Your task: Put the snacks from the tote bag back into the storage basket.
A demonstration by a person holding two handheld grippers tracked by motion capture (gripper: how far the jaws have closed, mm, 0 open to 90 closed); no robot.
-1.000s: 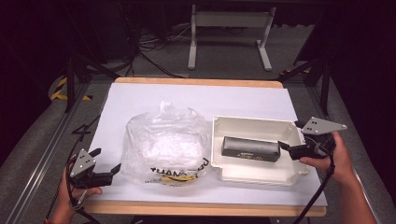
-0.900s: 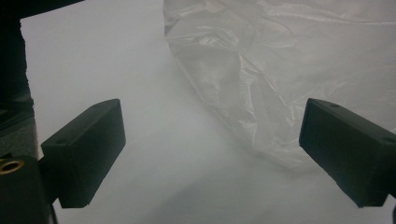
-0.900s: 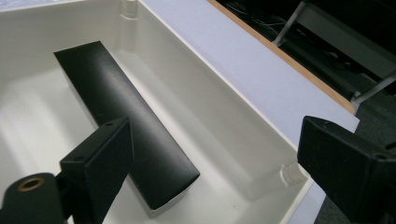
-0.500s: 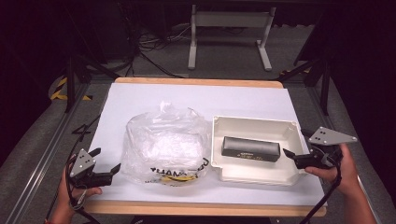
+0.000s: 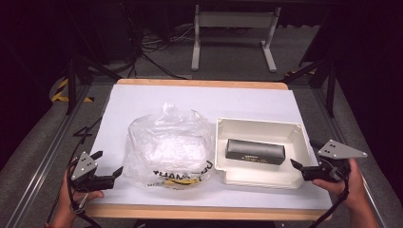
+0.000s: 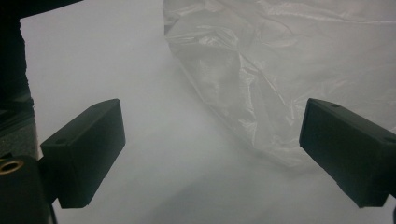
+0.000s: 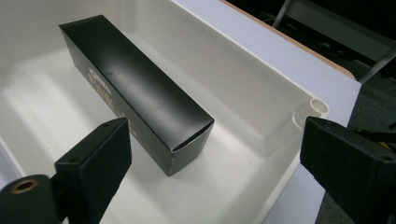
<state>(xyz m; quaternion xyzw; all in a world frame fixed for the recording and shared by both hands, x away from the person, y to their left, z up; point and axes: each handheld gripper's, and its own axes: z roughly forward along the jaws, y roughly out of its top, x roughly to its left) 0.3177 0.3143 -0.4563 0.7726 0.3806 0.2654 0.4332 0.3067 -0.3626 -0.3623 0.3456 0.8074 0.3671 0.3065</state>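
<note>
From my remote station, I see the white-covered table [image 5: 157,97] holding two things side by side: a crumpled clear plastic bag [image 5: 168,145] left of centre, printed lettering showing along its near edge, and a shallow white tray [image 5: 259,175] to its right. A long black box [image 5: 255,151] lies flat inside the tray, well clear of the walls, and in the right gripper view it runs away from the camera with its closed end flap nearest [image 7: 135,91]. My right gripper [image 5: 300,167] sits off the tray's right wall, held in the person's right hand [image 5: 349,187], its jaws spread wide with nothing between them; through its own camera they frame the tray's corner and the near end of the box without touching either. My left gripper [image 5: 108,167] rests at the table's near-left corner in the left hand [image 5: 71,199], jaws likewise wide apart and empty, pointing toward the bag, whose wrinkled edge [image 6: 280,93] lies just beyond the right jaw in the left gripper view
</note>
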